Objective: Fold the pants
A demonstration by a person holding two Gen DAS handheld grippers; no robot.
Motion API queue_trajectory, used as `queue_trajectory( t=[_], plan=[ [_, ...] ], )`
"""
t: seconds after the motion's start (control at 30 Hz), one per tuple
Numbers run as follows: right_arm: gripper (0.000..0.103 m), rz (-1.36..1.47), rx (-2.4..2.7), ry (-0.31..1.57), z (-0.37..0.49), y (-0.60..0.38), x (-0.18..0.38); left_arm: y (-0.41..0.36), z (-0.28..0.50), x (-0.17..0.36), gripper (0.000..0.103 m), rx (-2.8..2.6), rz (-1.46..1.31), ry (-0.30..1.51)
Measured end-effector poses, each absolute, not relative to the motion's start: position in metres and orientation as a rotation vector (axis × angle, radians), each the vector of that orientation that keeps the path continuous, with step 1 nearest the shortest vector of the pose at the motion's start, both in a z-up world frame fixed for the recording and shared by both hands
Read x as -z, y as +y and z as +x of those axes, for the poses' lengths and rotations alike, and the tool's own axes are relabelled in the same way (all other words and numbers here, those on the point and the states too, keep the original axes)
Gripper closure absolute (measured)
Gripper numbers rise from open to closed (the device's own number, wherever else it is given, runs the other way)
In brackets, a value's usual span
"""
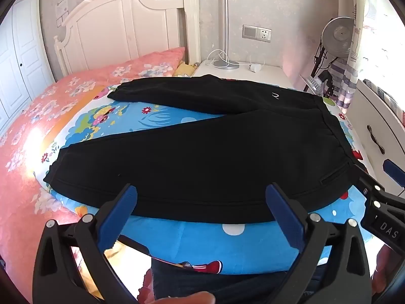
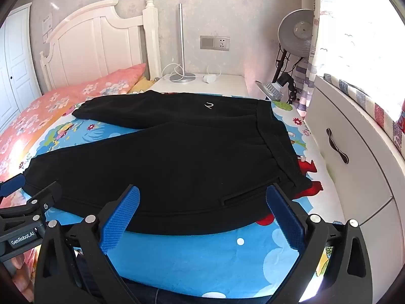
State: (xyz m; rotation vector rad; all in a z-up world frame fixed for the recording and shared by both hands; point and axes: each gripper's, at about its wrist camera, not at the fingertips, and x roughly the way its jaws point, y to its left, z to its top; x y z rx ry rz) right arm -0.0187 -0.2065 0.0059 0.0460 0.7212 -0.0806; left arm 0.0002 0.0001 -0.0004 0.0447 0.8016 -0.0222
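Observation:
Black pants lie flat on a blue cartoon blanket on the bed, waistband at the right, two legs spread to the left, one farther back. My left gripper is open and empty, its blue pads at the near edge of the front leg. My right gripper is open and empty at the near edge by the pocket and waistband corner. The pants show in the right wrist view too. Each gripper appears at the side of the other's view.
A pink floral quilt covers the bed's left. A white headboard stands behind. A white nightstand holds a lamp base and charger. A white drawer unit stands close on the right, a fan behind it.

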Motion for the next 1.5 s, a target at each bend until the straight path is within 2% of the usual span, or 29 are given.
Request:
queue_trajectory(
  t=[1.5],
  plan=[
    [0.006,0.048,0.081,0.714,-0.02,-0.206,-0.013,0.004,-0.001,0.0,0.002,0.007,0.047,0.792]
  ],
)
